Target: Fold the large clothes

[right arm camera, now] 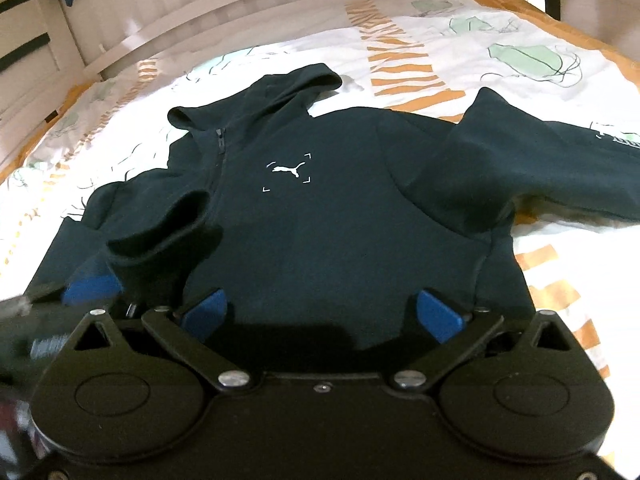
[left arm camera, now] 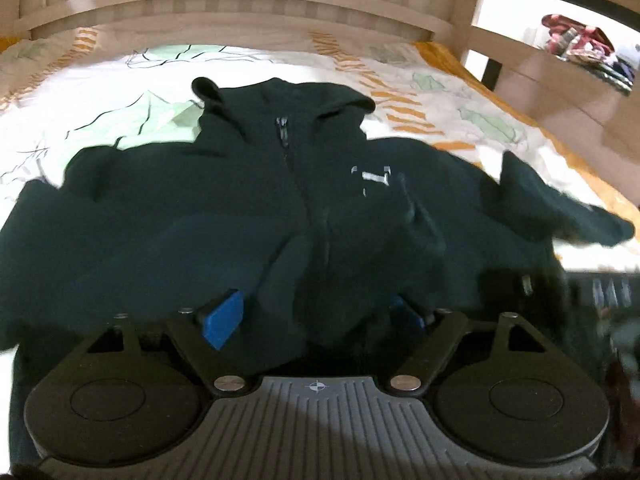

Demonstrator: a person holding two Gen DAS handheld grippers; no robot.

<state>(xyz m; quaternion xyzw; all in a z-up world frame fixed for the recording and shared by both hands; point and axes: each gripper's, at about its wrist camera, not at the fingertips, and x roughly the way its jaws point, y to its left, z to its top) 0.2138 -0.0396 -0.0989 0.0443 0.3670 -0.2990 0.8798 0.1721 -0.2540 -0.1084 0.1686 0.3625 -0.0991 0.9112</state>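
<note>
Hoodie (right arm camera: 320, 220) flat on bed (right arm camera: 500, 40), one cuff (right arm camera: 160, 232) folded inward. Left tongs (left arm camera: 316, 316) apart, straddling cuff; right tongs (right arm camera: 320, 316) apart, empty. Next: far sleeve (right arm camera: 560, 168).

Dark navy zip hoodie (right arm camera: 320, 220) is laid front-up on a patterned bedspread, filling the centre of both views. The hood (right arm camera: 260, 96) is pointed toward the top of the frame, flattened, skewed left in the right wrist view. The zip (right arm camera: 221, 148) is closed at the collar. A small white logo (right arm camera: 289, 170) is seen on the chest, centre of frame. One sleeve (right arm camera: 540, 168) is stretched out to the right edge, white print near its end. The other sleeve's cuff (right arm camera: 160, 236) is folded in over the body at lower left. Fabric is bunched and blurred at lower centre of the left wrist view.
</note>
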